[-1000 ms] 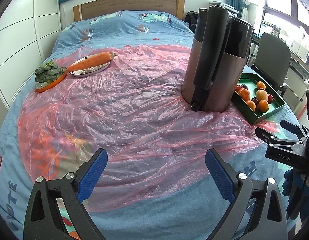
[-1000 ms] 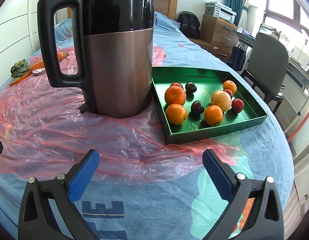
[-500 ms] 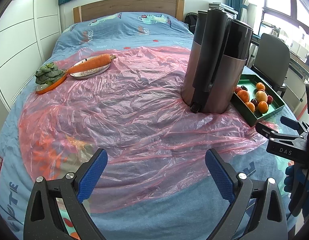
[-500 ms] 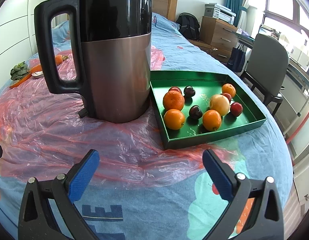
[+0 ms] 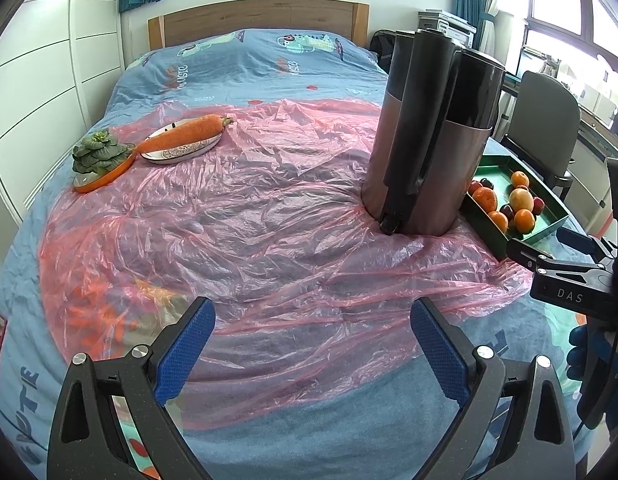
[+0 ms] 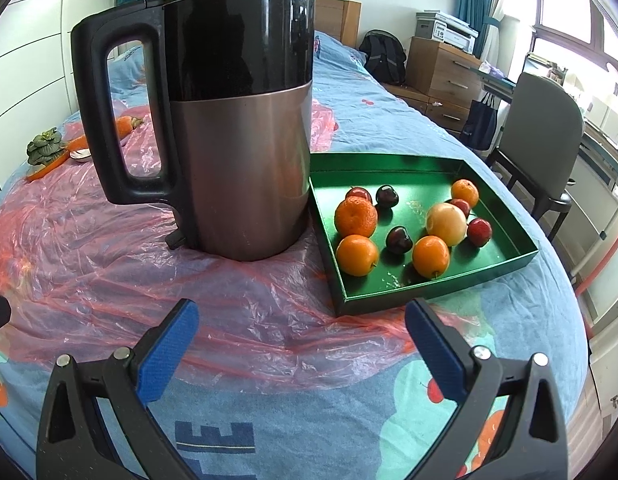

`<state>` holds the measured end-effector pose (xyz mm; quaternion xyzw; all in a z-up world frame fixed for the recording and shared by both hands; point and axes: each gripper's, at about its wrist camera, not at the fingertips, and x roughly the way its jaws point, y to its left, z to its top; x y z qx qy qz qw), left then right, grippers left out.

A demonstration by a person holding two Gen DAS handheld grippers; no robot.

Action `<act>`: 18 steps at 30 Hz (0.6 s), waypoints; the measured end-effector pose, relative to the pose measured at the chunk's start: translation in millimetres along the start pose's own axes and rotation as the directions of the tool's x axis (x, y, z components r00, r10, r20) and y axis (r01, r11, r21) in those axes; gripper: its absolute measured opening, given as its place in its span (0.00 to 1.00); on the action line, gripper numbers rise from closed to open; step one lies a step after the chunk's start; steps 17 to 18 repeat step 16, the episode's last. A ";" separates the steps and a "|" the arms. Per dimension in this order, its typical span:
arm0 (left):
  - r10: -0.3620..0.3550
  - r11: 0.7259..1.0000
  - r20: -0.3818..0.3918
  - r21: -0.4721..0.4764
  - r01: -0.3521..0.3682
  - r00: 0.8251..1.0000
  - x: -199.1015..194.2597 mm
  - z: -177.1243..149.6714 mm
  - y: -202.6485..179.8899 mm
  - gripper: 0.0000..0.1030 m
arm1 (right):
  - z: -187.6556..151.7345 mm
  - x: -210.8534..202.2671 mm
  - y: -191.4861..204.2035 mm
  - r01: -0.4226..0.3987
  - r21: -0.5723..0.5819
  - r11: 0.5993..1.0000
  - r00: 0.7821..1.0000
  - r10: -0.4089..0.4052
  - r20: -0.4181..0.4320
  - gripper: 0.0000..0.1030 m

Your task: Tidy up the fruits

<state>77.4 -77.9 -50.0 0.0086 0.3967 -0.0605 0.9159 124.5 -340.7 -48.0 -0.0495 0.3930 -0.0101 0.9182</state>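
Note:
A green tray [image 6: 393, 168] on the bed holds several fruits: oranges [image 6: 356, 255], a pale apple [image 6: 446, 224], dark cherries [image 6: 398, 240] and small red fruits [image 6: 479, 232]. The tray also shows at the right of the left wrist view [image 5: 549, 204]. My right gripper [image 6: 301, 344] is open and empty, short of the tray's near edge. My left gripper [image 5: 311, 340] is open and empty over the pink plastic sheet [image 5: 237, 216]. The right gripper's body shows at the right edge of the left wrist view [image 5: 565, 280].
A tall kettle [image 6: 237, 132] stands just left of the tray. A carrot [image 5: 185, 136] lies on a plate [image 5: 177, 154] far left, beside leafy greens on an orange dish [image 5: 99, 160]. A chair [image 6: 545, 148] and drawers [image 6: 441, 64] stand right of the bed.
Both grippers have drawn back slightly from the kettle and tray, which look a little smaller. Both stay open and empty.

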 end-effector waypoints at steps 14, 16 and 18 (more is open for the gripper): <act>-0.005 1.000 0.011 -0.001 0.005 1.000 -4.4 4.7 -2.8 0.93 | 13.0 -5.7 2.5 -0.023 -0.010 1.000 0.999 0.024 0.022 1.00; -0.005 1.000 0.012 -0.001 0.005 1.000 -4.7 4.5 -2.9 0.93 | 13.8 -5.6 2.6 -0.028 -0.014 1.000 0.999 0.028 0.020 1.00; -0.005 1.000 0.012 -0.001 0.005 1.000 -4.7 4.5 -2.9 0.93 | 13.8 -5.6 2.6 -0.028 -0.014 1.000 0.999 0.028 0.020 1.00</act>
